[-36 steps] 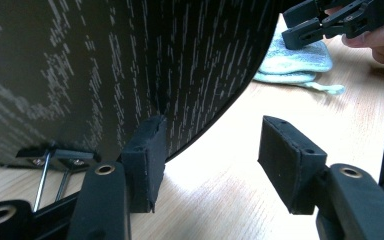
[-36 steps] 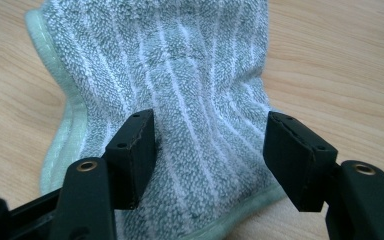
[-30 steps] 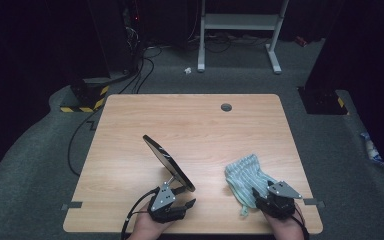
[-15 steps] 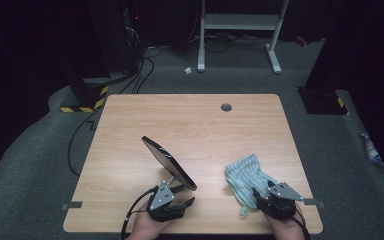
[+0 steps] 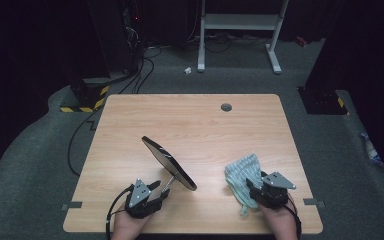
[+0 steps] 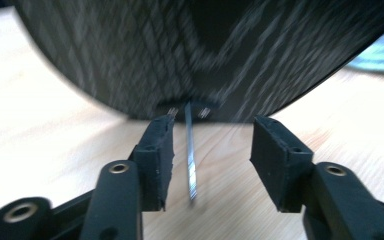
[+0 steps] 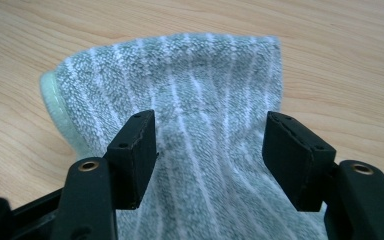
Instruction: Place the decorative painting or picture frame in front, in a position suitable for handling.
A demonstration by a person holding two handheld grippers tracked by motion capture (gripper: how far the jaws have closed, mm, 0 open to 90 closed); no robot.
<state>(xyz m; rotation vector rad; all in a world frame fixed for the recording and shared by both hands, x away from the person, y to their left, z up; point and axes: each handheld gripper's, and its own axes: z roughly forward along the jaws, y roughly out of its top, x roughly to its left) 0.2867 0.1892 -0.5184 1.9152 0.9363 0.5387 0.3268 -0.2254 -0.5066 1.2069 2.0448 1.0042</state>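
**Mirror and cloth within reach, neither gripped yet**

An oval mirror [image 5: 168, 163] stands tilted on the wooden bench [image 5: 205, 125], near the front edge and left of centre, propped on a thin metal stem [image 6: 190, 160]. The left tool [image 5: 156, 192] sits just in front of it. In the left gripper view its jaws stand apart on either side of the stem, with clear gaps on both sides; the stem is between them but not clamped.

To the right lies a crumpled striped cloth [image 5: 241, 176], pale green with white lines, resting on the bench near its front right corner. The right tool [image 5: 252, 189] is at the cloth's near edge. In the right gripper view its jaws are also apart, with the cloth [image 7: 190, 125] spread beneath and between them, not pinched.

The work looks like wiping the mirror with the cloth, and it seems to be at its very start. Both tools are lined up on their things. What is left, by my reading: closing on the stem to steady the mirror, closing on the cloth, carrying it across and rubbing the glass.
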